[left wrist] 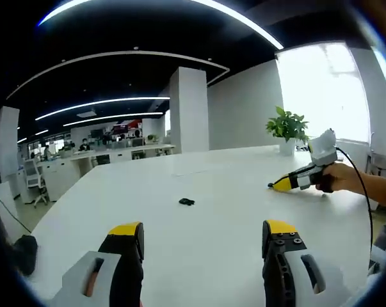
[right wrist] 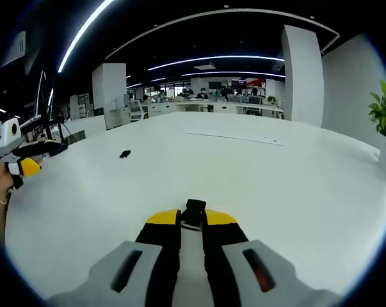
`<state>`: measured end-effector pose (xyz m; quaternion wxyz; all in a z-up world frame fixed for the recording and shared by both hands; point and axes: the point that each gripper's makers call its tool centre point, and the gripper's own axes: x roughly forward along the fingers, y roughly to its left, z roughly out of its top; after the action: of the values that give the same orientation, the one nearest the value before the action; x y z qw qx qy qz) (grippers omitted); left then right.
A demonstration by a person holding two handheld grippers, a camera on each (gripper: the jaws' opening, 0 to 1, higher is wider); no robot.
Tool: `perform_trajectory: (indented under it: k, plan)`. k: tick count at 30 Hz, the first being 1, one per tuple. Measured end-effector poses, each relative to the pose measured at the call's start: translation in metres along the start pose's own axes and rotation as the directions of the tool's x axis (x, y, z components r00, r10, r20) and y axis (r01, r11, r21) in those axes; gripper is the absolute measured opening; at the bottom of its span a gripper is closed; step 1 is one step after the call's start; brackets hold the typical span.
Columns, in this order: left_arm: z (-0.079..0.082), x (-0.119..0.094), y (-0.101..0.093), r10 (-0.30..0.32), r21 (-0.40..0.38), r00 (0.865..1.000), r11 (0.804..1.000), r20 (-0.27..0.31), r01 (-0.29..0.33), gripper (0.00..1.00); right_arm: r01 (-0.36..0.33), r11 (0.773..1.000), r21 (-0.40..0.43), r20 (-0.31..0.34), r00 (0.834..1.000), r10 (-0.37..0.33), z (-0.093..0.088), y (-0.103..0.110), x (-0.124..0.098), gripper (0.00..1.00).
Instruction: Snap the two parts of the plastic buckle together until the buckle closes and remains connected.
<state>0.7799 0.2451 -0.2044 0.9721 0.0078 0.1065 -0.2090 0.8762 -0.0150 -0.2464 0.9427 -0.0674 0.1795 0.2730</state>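
One black buckle part (left wrist: 186, 202) lies loose on the white table (left wrist: 212, 179), a little ahead of my left gripper (left wrist: 202, 235), whose yellow-tipped jaws stand wide open with nothing between them. My right gripper (right wrist: 193, 219) is shut on the other black buckle part (right wrist: 194, 210), which pokes out past its fingertips just above the table (right wrist: 257, 173). The loose part (right wrist: 125, 154) appears again far off to the left in the right gripper view. A hand holds the right gripper (left wrist: 294, 181) at the table's right side. The left gripper (right wrist: 25, 164) shows at the left edge.
A potted plant (left wrist: 287, 126) stands near the table's far right edge by a bright window. A white pillar (left wrist: 189, 109) and rows of office desks lie beyond the table. A dark bag (left wrist: 23, 248) sits on the floor off the table's left edge.
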Motion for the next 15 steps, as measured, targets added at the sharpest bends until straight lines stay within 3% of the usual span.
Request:
perform_trajectory:
  k: [8, 15]
  plan:
    - [0.011, 0.016, -0.004, -0.077, 0.054, 0.997, 0.996, 0.028, 0.076, 0.76, -0.015, 1.0, -0.025, 0.0, 1.0, 0.015, -0.002, 0.005, -0.004, 0.12]
    - [0.019, 0.026, 0.001, -0.126, 0.025, 0.99, 0.992, 0.062, 0.125, 0.76, -0.031, 0.999, -0.03, 0.005, 1.0, 0.031, -0.003, 0.01, -0.008, 0.12]
